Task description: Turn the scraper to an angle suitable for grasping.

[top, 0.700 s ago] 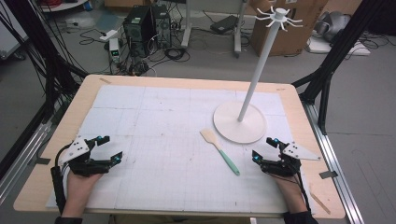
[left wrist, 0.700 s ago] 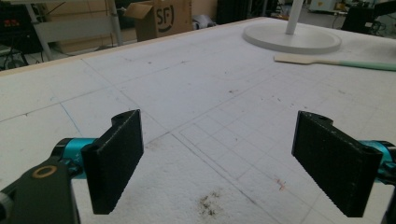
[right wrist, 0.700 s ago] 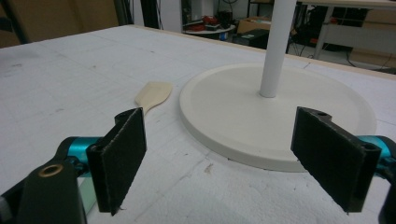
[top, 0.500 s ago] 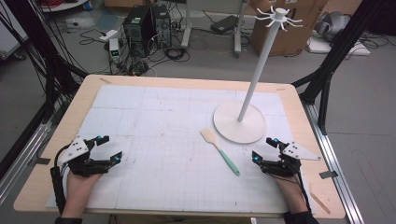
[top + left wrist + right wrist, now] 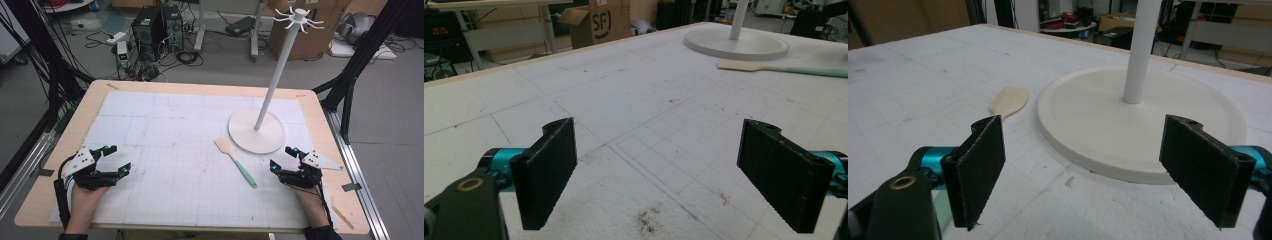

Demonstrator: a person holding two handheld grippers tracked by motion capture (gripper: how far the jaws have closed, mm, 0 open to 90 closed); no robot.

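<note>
Both grippers are wide open and hold nothing. The left gripper [image 5: 111, 159] rests at the lower left of the table [image 5: 150, 87], the right gripper [image 5: 282, 158] at the lower right. The spatula [image 5: 235, 162] lies flat near the middle, just beside the white stand [image 5: 257, 131]. It looks thin, with a pale blade and a green handle. A grab could slip because it lies so flat, or a gripper could bump the stand.

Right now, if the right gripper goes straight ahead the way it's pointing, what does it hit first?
Most likely the round white base of the hook stand. It lies directly ahead of the right gripper, between its open jaws. The spatula sits off to the side, though depth is hard to judge.
</note>
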